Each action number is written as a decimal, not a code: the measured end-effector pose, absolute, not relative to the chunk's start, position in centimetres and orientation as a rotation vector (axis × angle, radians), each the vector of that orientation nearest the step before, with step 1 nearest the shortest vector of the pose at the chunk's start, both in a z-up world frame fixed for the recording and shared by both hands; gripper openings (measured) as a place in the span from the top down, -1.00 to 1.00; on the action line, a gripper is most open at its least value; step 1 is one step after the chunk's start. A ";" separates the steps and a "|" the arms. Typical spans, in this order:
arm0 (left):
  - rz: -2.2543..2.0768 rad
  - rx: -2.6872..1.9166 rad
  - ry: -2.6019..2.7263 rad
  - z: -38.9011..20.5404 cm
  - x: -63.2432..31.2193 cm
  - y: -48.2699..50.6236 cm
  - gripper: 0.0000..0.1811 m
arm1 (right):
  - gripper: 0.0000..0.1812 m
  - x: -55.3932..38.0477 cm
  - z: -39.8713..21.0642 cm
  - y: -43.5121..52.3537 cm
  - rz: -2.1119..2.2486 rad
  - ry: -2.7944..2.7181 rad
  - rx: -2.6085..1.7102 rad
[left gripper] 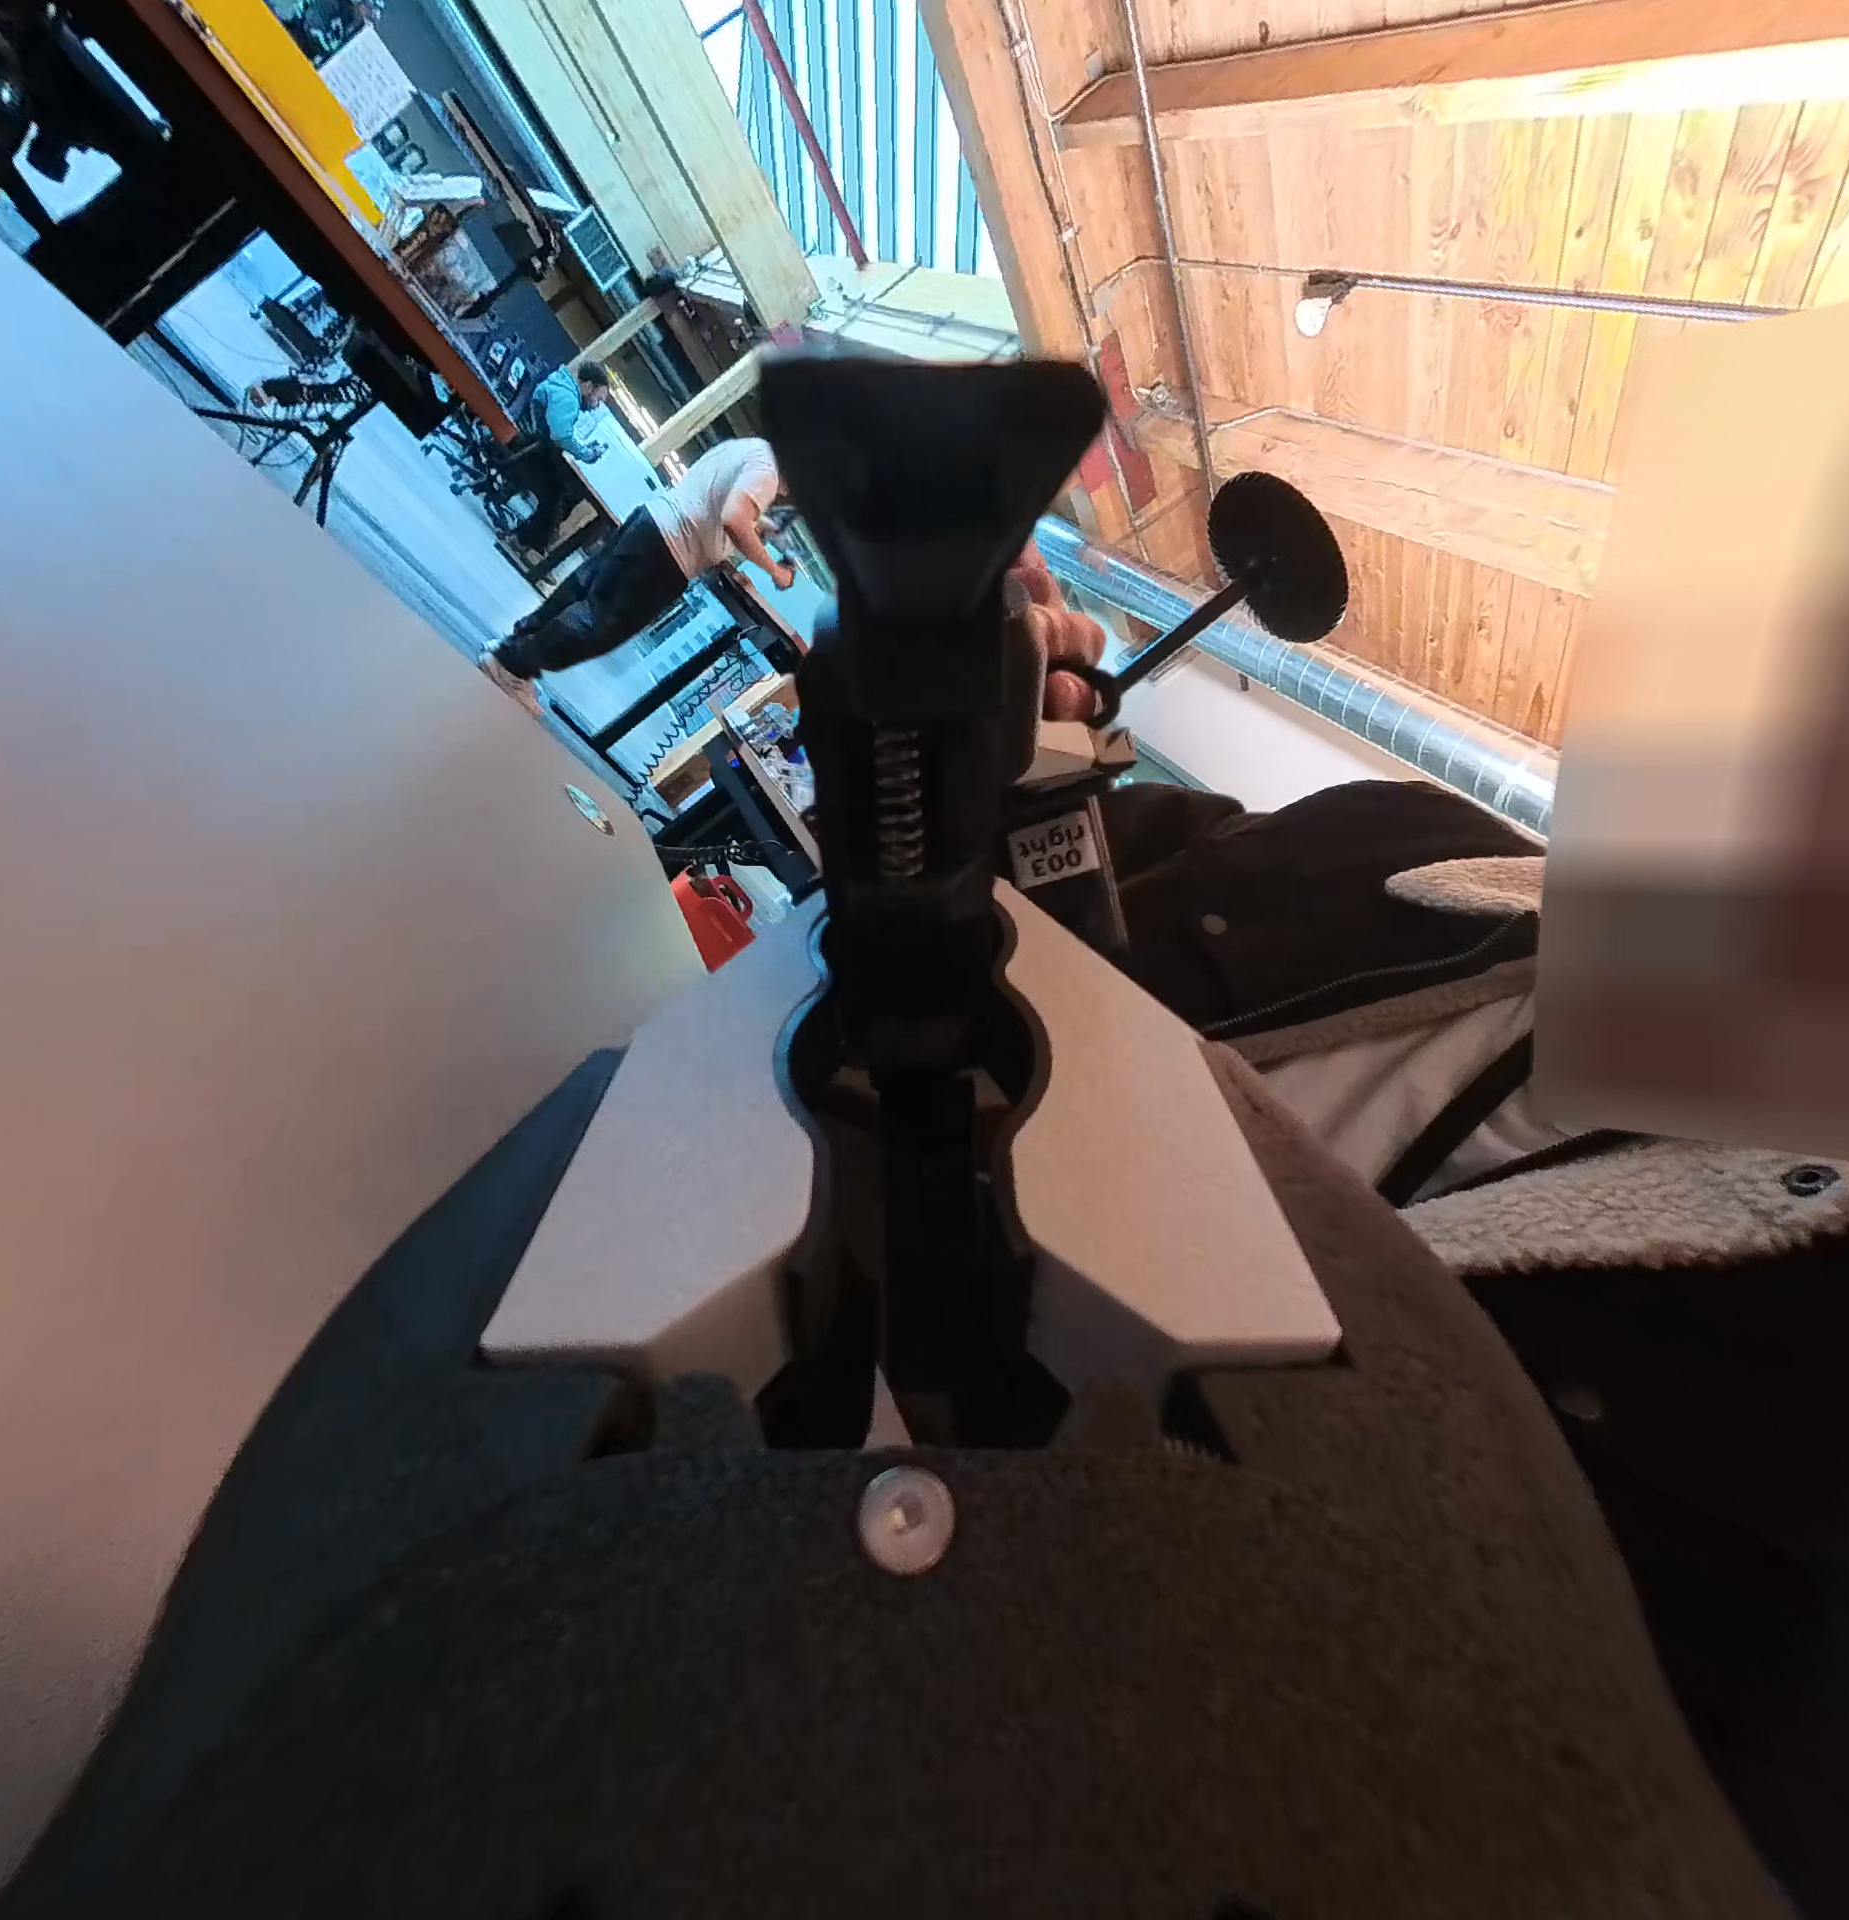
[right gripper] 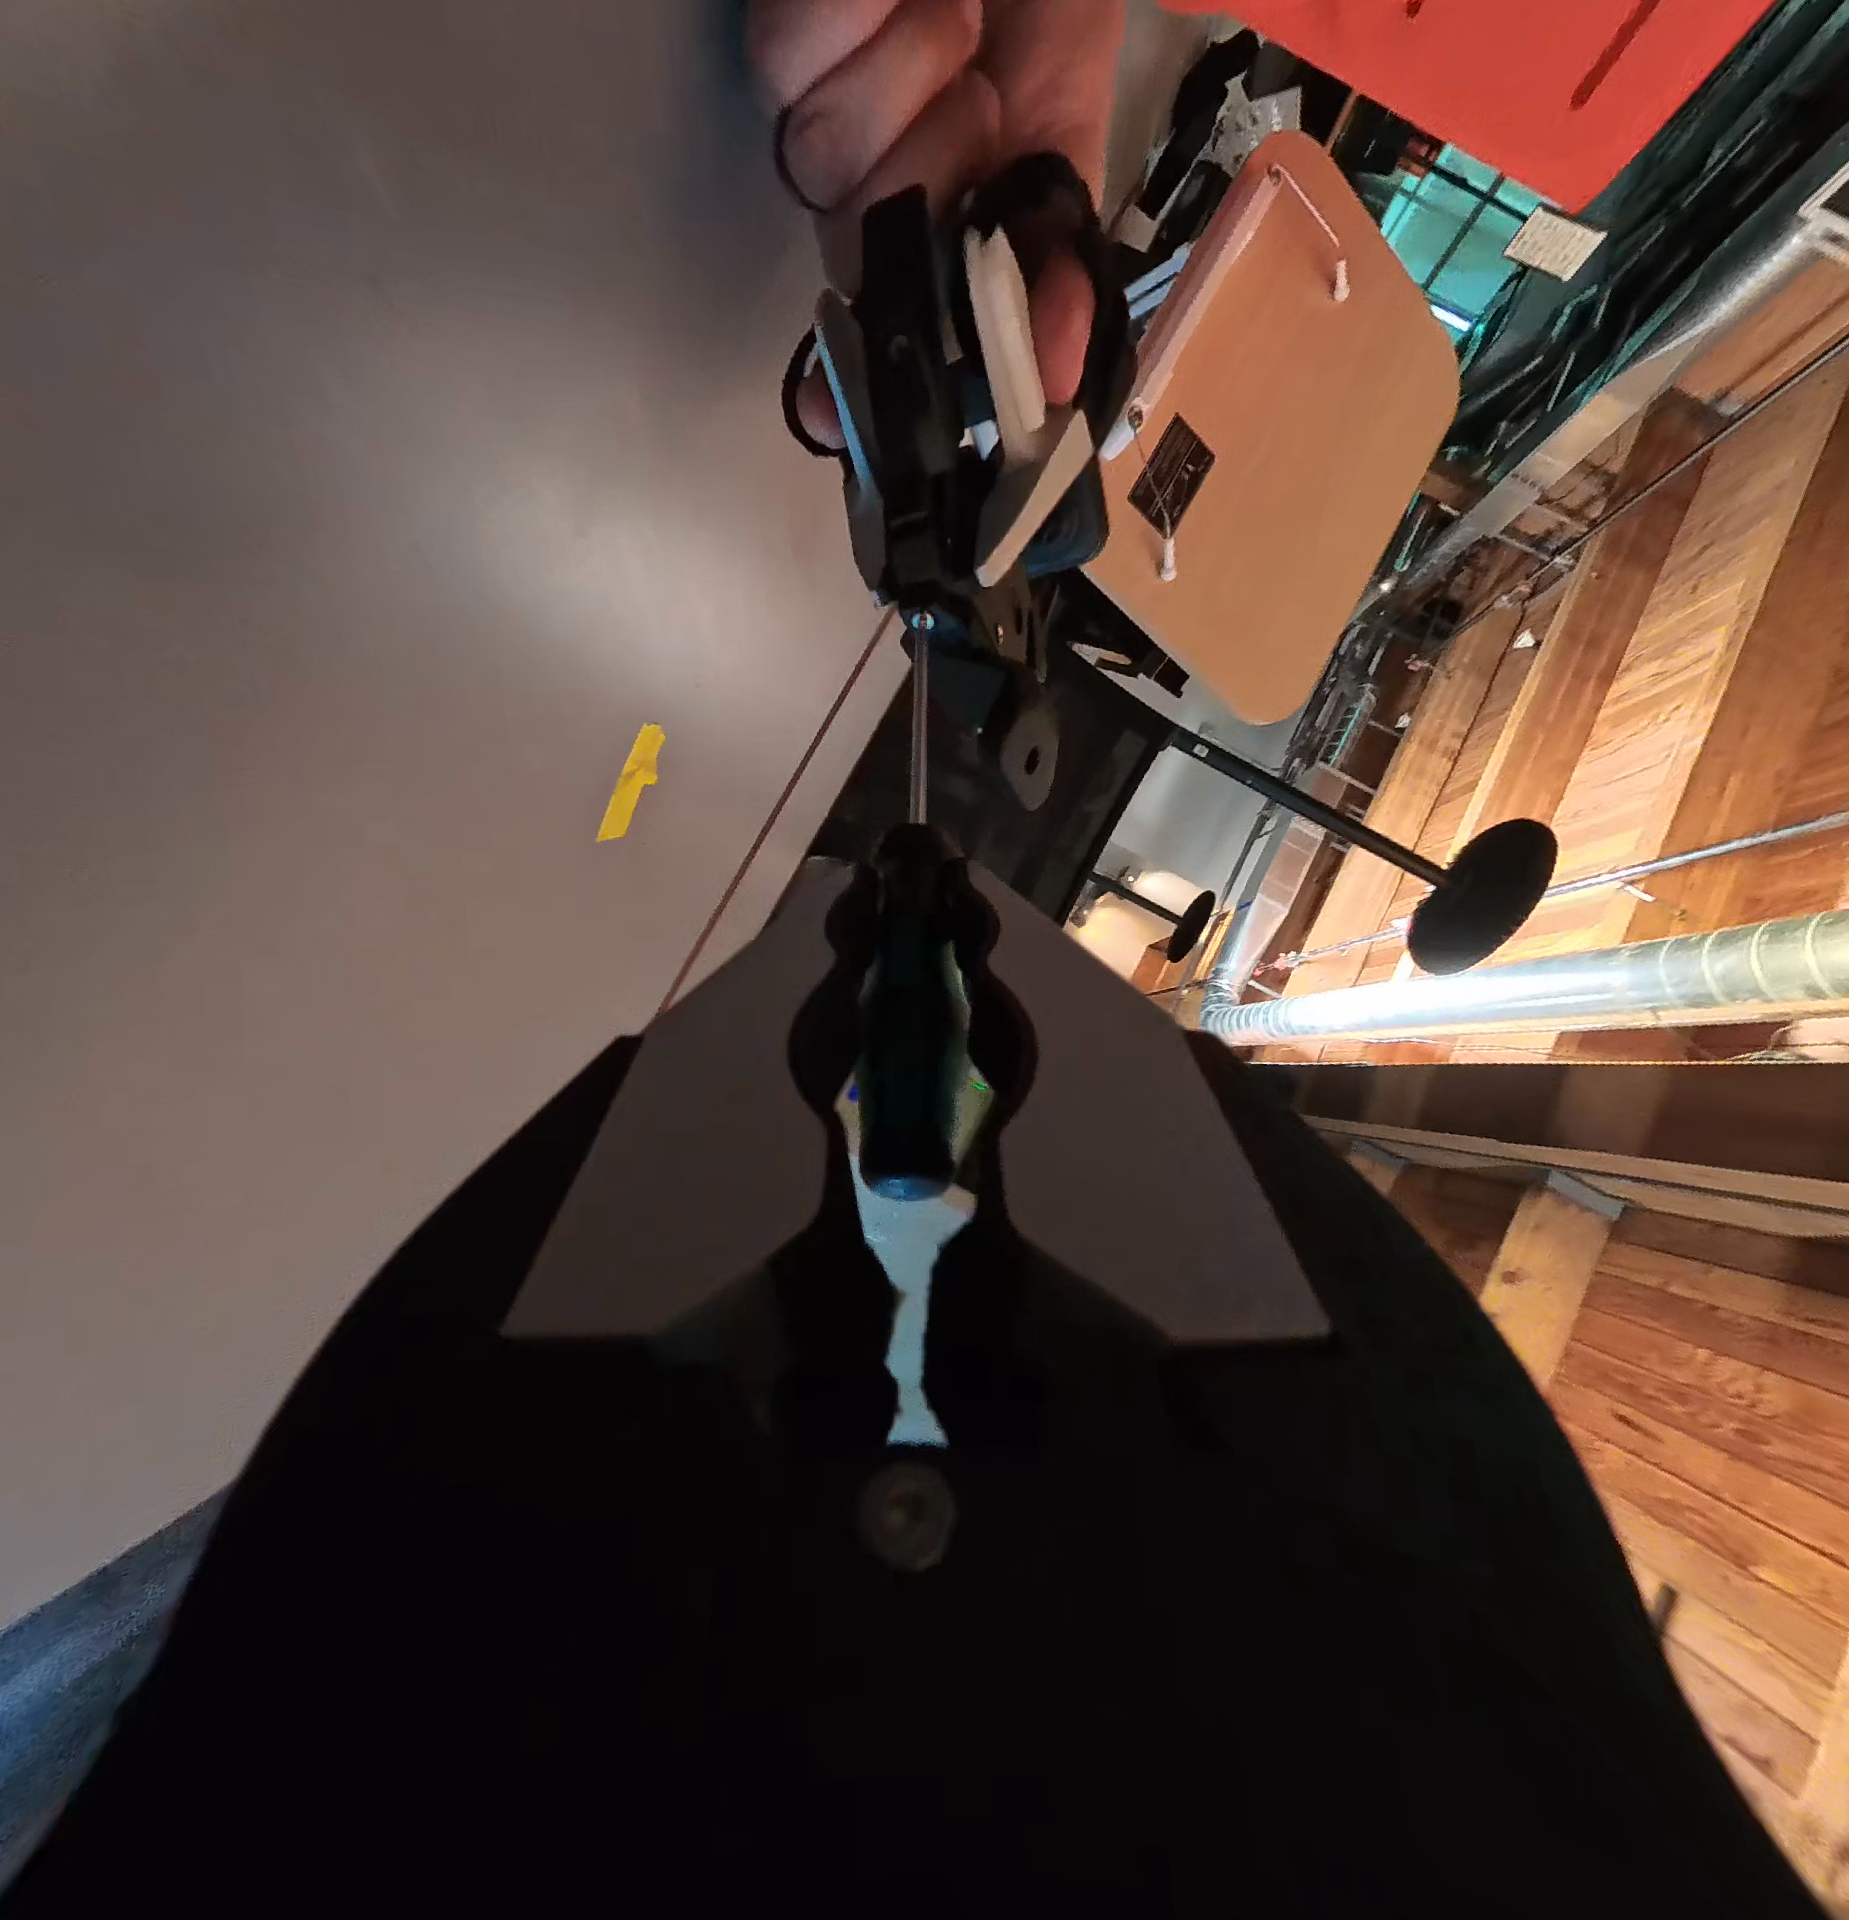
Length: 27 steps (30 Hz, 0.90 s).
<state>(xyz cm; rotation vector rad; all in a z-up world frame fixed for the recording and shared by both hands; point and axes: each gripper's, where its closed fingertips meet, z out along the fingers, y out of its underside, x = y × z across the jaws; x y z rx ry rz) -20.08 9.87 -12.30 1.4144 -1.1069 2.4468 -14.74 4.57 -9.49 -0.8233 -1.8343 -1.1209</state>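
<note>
Fingers [left gripper: 691, 1174] of your left gripper [left gripper: 915, 997] are closed on a black spring-loaded clamp part [left gripper: 915, 644], which stands up between them with its coil spring exposed and its flared head uppermost. Fingers [right gripper: 712, 1174] of your right gripper [right gripper: 915, 935] are closed on the dark handle of a screwdriver [right gripper: 915, 1070]; its thin metal shaft runs forward, and the tip meets a small screw [right gripper: 922, 621] at the near end of the black clamp assembly seen in the right wrist view. Beyond that assembly, a hand [right gripper: 930, 135] wraps the far gripper's body. Behind the clamp part in the left wrist view, another hand [left gripper: 1060, 644] shows, with a dark fleece-lined jacket [left gripper: 1367, 935] to its right. A pale table surface [right gripper: 328, 520] bearing a strip of yellow tape [right gripper: 634, 781] lies to the left of the screwdriver. Wooden plank walls [left gripper: 1419, 364] and a silver duct [right gripper: 1574, 971] fill the background.
</note>
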 end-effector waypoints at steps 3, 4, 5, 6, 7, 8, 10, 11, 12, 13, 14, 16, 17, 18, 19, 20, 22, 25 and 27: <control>2.428 1.392 -1.098 -12.3 -20.3 9.6 0.76 | 0.87 -14.9 -9.5 4.4 -1.123 -1.844 -0.791; 2.426 1.386 -1.107 -12.3 -20.3 9.5 0.76 | 0.87 -14.8 -9.4 4.5 -1.118 -1.841 -0.787; 2.419 1.383 -1.119 -12.3 -20.3 9.4 0.76 | 0.87 -14.6 -9.4 4.6 -1.112 -1.838 -0.792; 2.408 1.375 -1.126 -12.4 -20.4 9.2 0.75 | 0.88 -14.6 -9.2 4.7 -1.114 -1.830 -0.795; 2.404 1.376 -1.129 -12.4 -20.4 9.1 0.75 | 0.88 -14.5 -9.1 4.8 -1.118 -1.822 -0.801; 2.408 1.377 -1.123 -12.4 -20.4 9.2 0.75 | 0.88 -14.5 -9.2 4.8 -1.117 -1.820 -0.812; 2.406 1.382 -1.111 -12.4 -20.4 9.3 0.75 | 0.88 -14.5 -9.3 4.9 -1.103 -1.808 -0.843; 2.408 1.387 -1.109 -12.4 -20.3 9.4 0.76 | 0.88 -14.4 -9.4 4.9 -1.087 -1.799 -0.880; 2.410 1.389 -1.112 -12.5 -20.3 9.4 0.76 | 0.88 -14.3 -9.5 5.0 -1.071 -1.783 -0.922; 2.407 1.396 -1.130 -12.5 -20.3 9.3 0.76 | 0.88 -14.1 -9.5 5.1 -1.050 -1.766 -0.974; 2.404 1.419 -1.159 -12.7 -20.2 9.2 0.76 | 0.88 -14.0 -9.7 5.2 -1.015 -1.749 -1.039; 2.401 1.448 -1.222 -13.0 -20.1 9.0 0.76 | 0.88 -13.6 -10.2 5.2 -0.911 -1.710 -1.196; 2.414 1.454 -1.248 -12.9 -20.0 9.0 0.76 | 0.88 -13.3 -10.5 5.3 -0.847 -1.686 -1.280; 2.428 1.464 -1.285 -12.9 -20.0 8.9 0.76 | 0.88 -13.1 -10.7 5.3 -0.776 -1.653 -1.372; 2.430 1.481 -1.338 -13.1 -19.9 8.8 0.76 | 0.88 -13.0 -10.9 5.3 -0.684 -1.618 -1.470; 2.420 1.513 -1.404 -13.4 -19.8 8.8 0.76 | 0.88 -13.0 -11.1 5.1 -0.573 -1.581 -1.570; 2.399 1.554 -1.523 -13.9 -19.6 8.6 0.76 | 0.89 -12.8 -11.9 4.8 -0.334 -1.492 -1.796; 2.394 1.554 -1.701 -14.1 -19.7 8.0 0.76 | 0.88 -12.6 -13.1 4.2 0.038 -1.339 -2.093; 2.418 1.488 -1.816 -13.6 -20.0 7.1 0.76 | 0.88 -12.7 -14.2 3.1 0.385 -1.209 -2.308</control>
